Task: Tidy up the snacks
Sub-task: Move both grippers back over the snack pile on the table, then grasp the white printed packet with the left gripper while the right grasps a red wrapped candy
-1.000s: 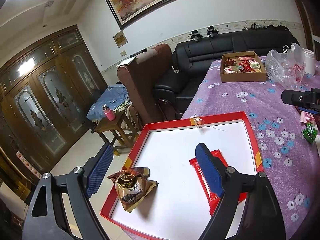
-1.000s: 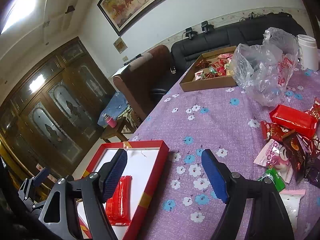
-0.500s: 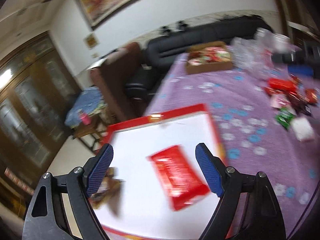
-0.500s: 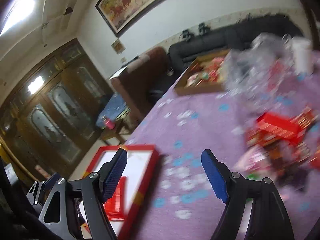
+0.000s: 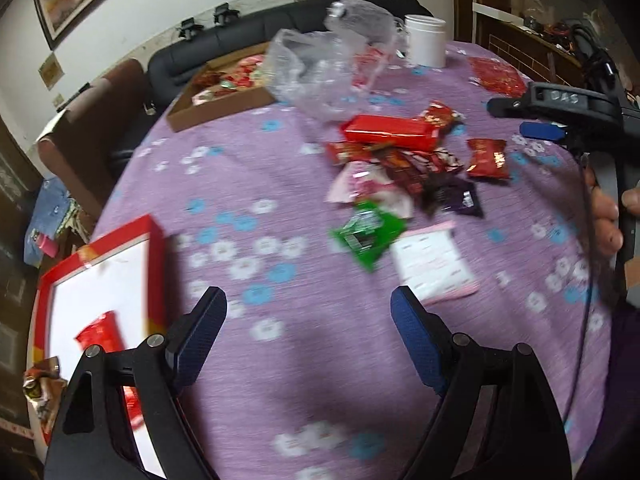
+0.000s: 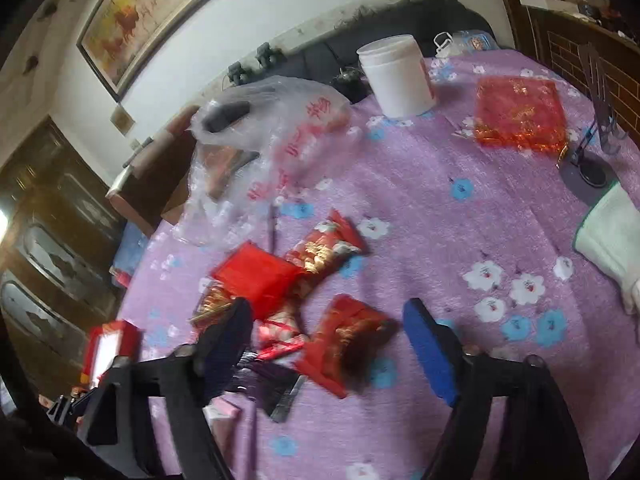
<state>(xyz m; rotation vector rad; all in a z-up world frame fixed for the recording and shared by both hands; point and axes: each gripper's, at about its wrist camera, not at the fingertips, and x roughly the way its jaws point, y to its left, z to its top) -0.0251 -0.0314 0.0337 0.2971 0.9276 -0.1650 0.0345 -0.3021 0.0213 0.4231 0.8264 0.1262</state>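
Observation:
A pile of loose snacks lies on the purple flowered tablecloth point(image 5: 320, 360): a long red pack point(image 5: 390, 131), a green packet point(image 5: 366, 230), a pink-white packet point(image 5: 434, 266) and a small red packet point(image 5: 486, 158). My left gripper point(image 5: 308, 338) is open and empty above bare cloth, right of the red-rimmed white tray point(image 5: 156, 248), which holds a red pack point(image 5: 100, 334). My right gripper point(image 6: 328, 344) is open and empty, hovering over a red-gold packet point(image 6: 346, 338) in the pile. It also shows at the right of the left wrist view point(image 5: 552, 120).
A cardboard box of snacks point(image 5: 224, 88), a crumpled clear plastic bag point(image 6: 272, 148) and a white tub point(image 6: 398, 76) stand at the far side. A red foil sheet point(image 6: 520, 114) and a white cloth point(image 6: 612, 236) lie to the right. A brown packet point(image 5: 40, 384) sits by the tray's left edge.
Both grippers swung right, away from the tray toward the snack pile. The left left the tray for the cloth; the right now hangs over the red-gold packet. Both stay open.

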